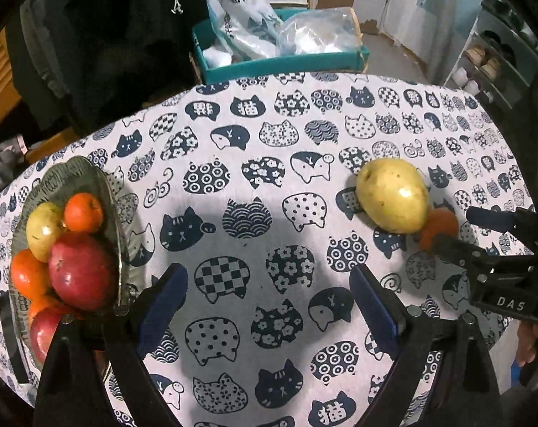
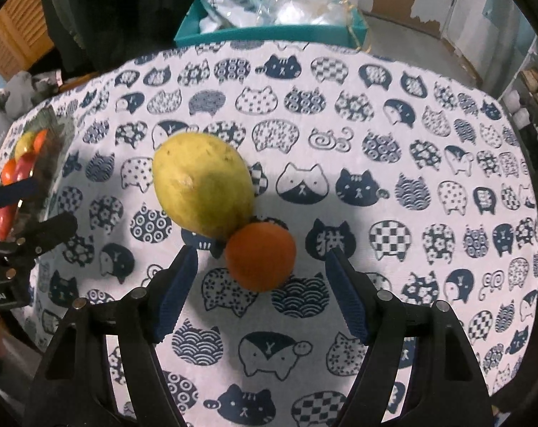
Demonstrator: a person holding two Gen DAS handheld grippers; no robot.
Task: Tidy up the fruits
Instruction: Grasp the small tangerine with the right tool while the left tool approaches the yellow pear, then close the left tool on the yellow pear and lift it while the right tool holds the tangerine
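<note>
Fruit is in two places on the cat-print tablecloth (image 1: 269,163). A glass dish (image 1: 73,174) at nine o'clock in the left wrist view holds oranges, a red apple (image 1: 82,272) and a yellow-green fruit. Two loose pieces lie well apart from it at three o'clock: a big yellow pear (image 2: 203,186) and an orange (image 2: 261,256), touching each other.

The right gripper (image 2: 261,295) hangs low over the cloth with its jaws spread wide and nothing in them; the orange sits just ahead, between the blue pads (image 2: 178,291), not touched by either. The pear lies beyond it at eleven o'clock.

The left gripper (image 1: 269,309) is also wide open and empty, over bare cloth just beside the dish. At twelve o'clock, past the table edge, stands a teal box (image 1: 279,64) of plastic bags.
</note>
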